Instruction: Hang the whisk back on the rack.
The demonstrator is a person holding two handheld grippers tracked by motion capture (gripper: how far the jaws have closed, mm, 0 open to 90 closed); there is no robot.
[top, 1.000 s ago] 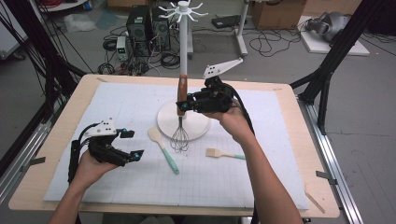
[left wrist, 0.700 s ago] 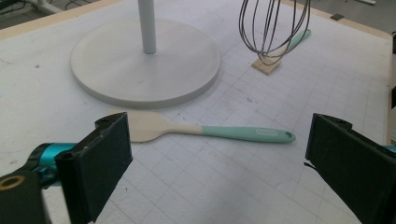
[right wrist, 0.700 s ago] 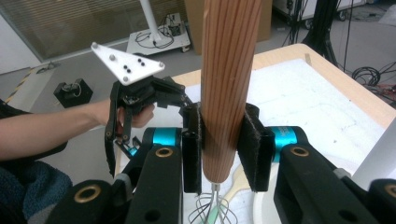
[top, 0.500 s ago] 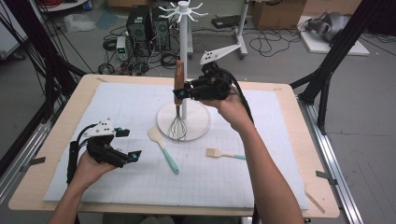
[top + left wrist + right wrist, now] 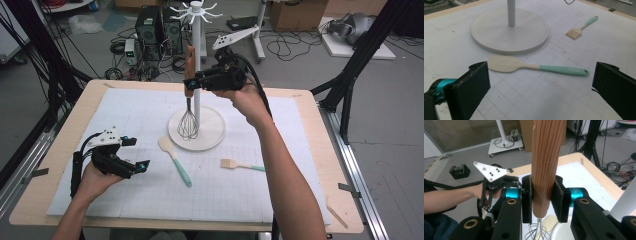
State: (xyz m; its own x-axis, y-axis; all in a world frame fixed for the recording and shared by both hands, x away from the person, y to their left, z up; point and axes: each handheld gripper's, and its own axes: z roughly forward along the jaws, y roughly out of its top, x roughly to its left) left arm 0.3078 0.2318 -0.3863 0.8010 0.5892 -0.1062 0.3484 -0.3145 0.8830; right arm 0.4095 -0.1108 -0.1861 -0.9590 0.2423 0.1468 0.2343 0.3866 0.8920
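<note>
My right gripper [image 5: 192, 82] is shut on the wooden handle of a whisk [image 5: 188, 121] and holds it upright above the white round base [image 5: 212, 135] of a hook stand [image 5: 196, 55]. In the right gripper view the jaws clamp the wooden handle [image 5: 546, 165] near its lower end, the wires just below. My left gripper [image 5: 136, 154] rests open at the front left of the mat. Between its jaws in the left gripper view lies a spatula [image 5: 534, 66] with a teal handle, also on the mat [image 5: 174, 159].
A small pastry brush [image 5: 241, 165] with a teal handle lies right of the spatula. The stand's pole carries white hooks at the top [image 5: 195, 10]. A white gridded mat [image 5: 300, 180] covers the wooden table [image 5: 345, 200]. Cables and computer gear sit on the floor beyond.
My right gripper has lifted the whisk higher beside the stand's pole, its wires now off the base. The left gripper has stayed put.
</note>
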